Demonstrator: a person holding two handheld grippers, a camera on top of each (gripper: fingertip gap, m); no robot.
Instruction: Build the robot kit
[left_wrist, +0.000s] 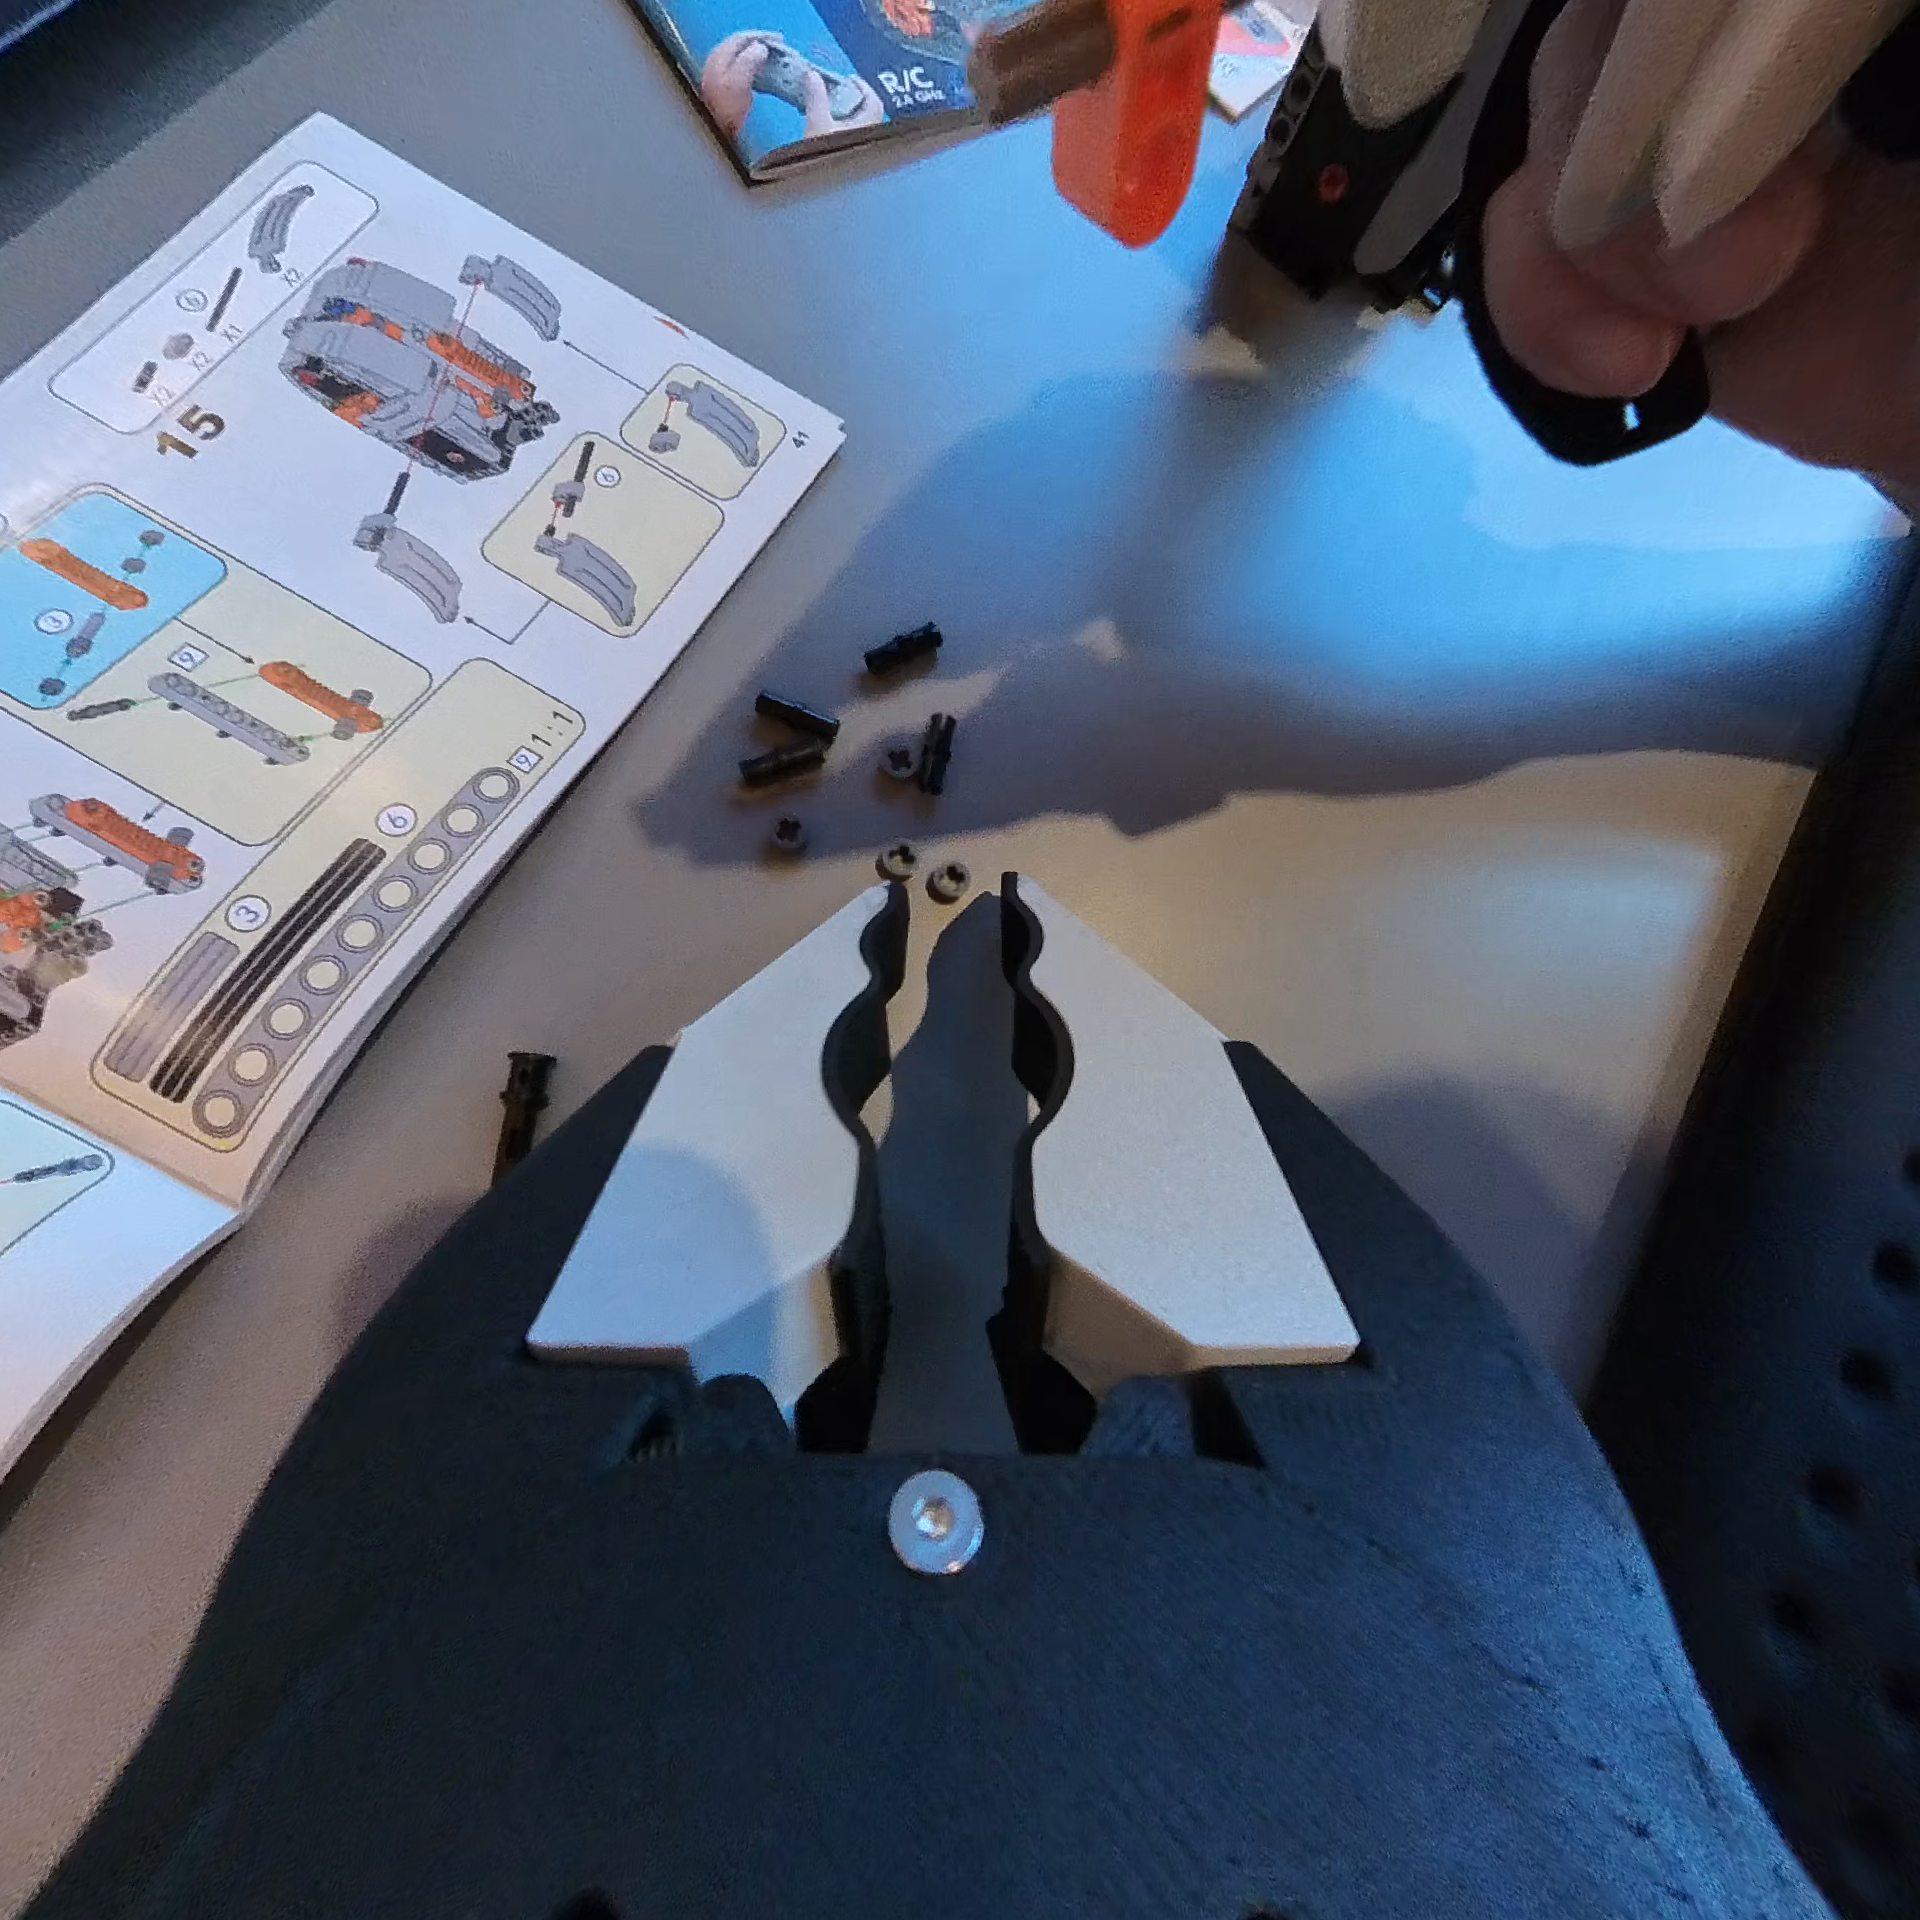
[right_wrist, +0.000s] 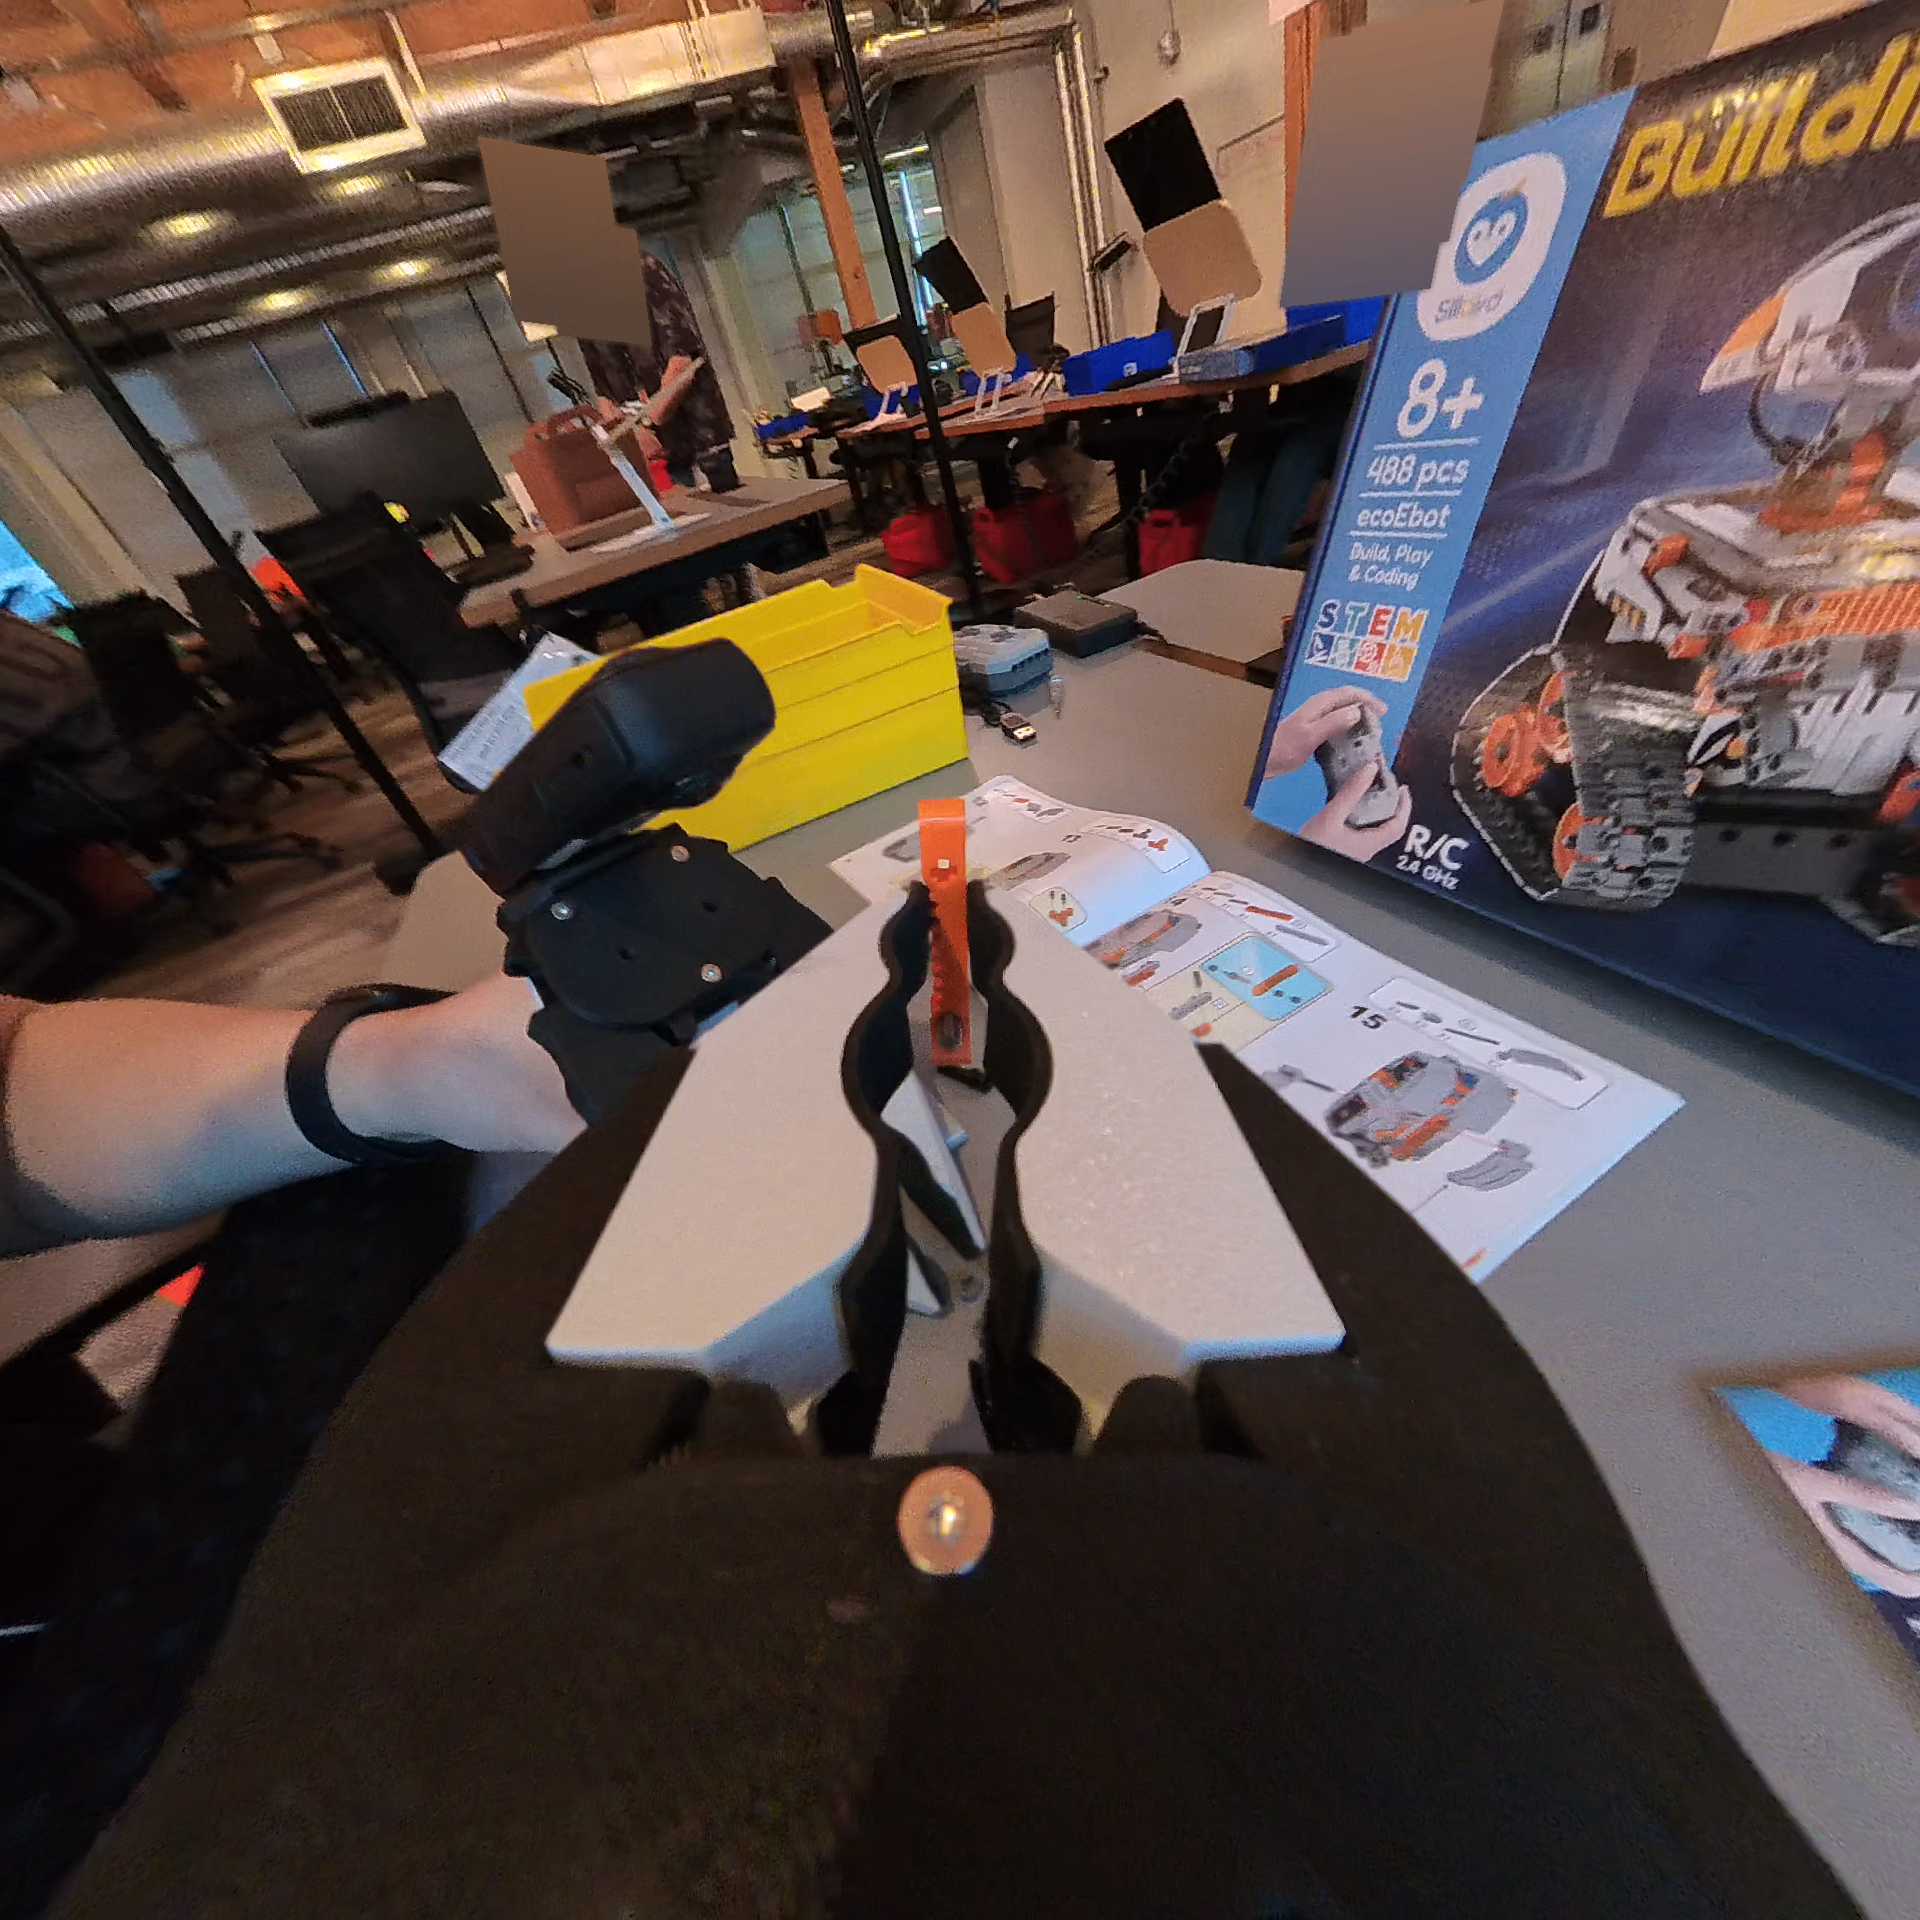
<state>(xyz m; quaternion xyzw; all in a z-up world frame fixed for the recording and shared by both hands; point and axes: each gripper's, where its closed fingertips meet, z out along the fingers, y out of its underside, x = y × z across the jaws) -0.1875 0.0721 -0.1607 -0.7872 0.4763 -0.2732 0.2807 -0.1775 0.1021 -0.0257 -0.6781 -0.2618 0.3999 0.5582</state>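
My left gripper (left_wrist: 953, 888) is open by a narrow gap and empty, low over the grey table (left_wrist: 1299, 935). Two small grey bushings (left_wrist: 948, 881) lie just ahead of its tips. Beyond them lie several black pins (left_wrist: 795, 717) and two more grey bushings (left_wrist: 790, 834). My right gripper (right_wrist: 945, 904) is shut on an orange beam (right_wrist: 943, 862) that stands upright between its fingers. The beam also shows in the left wrist view (left_wrist: 1132, 135), held above the table at the top, with a hand (left_wrist: 1662, 208) on the gripper behind it.
An open instruction booklet (left_wrist: 312, 623) lies left of the small parts, and shows in the right wrist view (right_wrist: 1299, 997). A black pin (left_wrist: 525, 1101) lies by its edge. A second booklet (left_wrist: 810, 83), the kit box (right_wrist: 1662, 520) and a yellow bin (right_wrist: 831, 707) stand farther back. Across from one pair of fingers to the other is roughly 12 centimetres.
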